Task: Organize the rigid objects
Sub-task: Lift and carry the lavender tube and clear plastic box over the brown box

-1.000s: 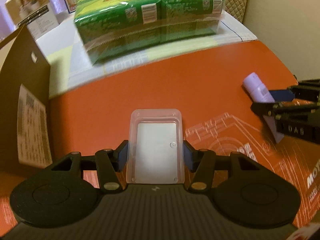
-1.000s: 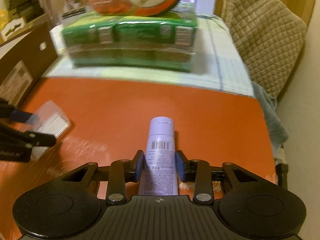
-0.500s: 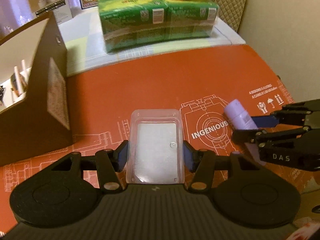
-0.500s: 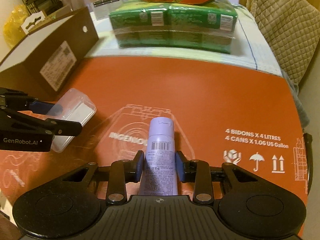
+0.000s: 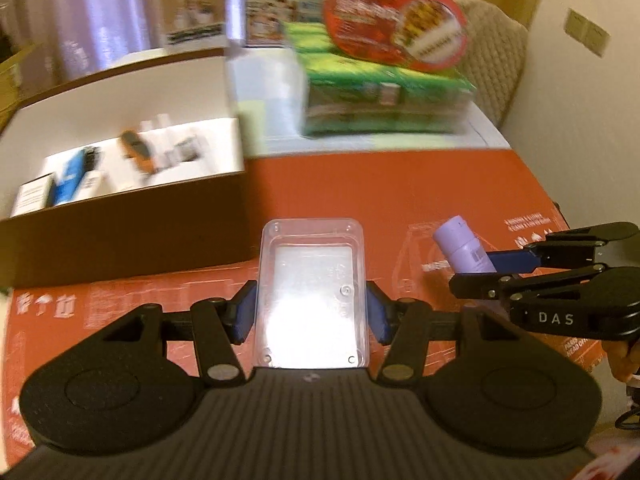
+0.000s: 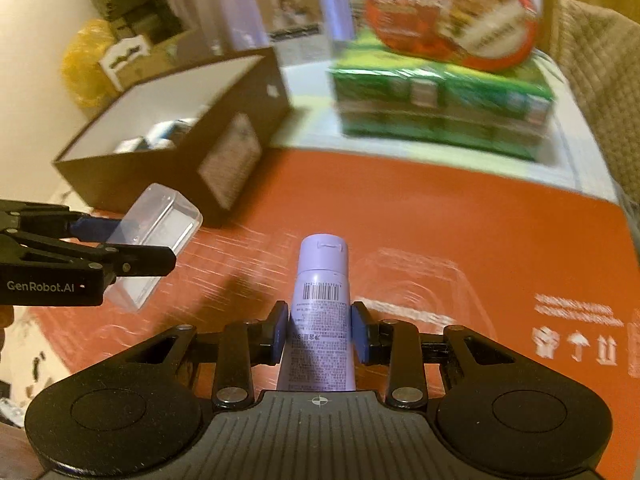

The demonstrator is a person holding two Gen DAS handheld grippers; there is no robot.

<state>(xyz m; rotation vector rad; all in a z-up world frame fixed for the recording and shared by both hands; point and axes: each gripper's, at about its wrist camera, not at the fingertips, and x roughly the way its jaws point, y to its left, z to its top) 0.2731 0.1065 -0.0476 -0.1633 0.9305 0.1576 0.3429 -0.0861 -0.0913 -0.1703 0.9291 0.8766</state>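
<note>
While the left gripper [image 5: 311,310] pinches the light, slick clear case [image 5: 312,292] near the brown box [image 5: 124,216], the right gripper [image 6: 320,334] clamps the stiff lavender tube [image 6: 322,312] mid-body, beside the case

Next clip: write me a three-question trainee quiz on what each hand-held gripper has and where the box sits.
1. True or false: the left hand-held gripper grips a clear plastic case.
2. The right hand-held gripper holds: A) orange tin B) lavender tube C) nothing.
3. Fill in: the open brown box, which holds small items, lies to the ____ of the case.

Key: 1 true; 2 B; 3 left.
</note>
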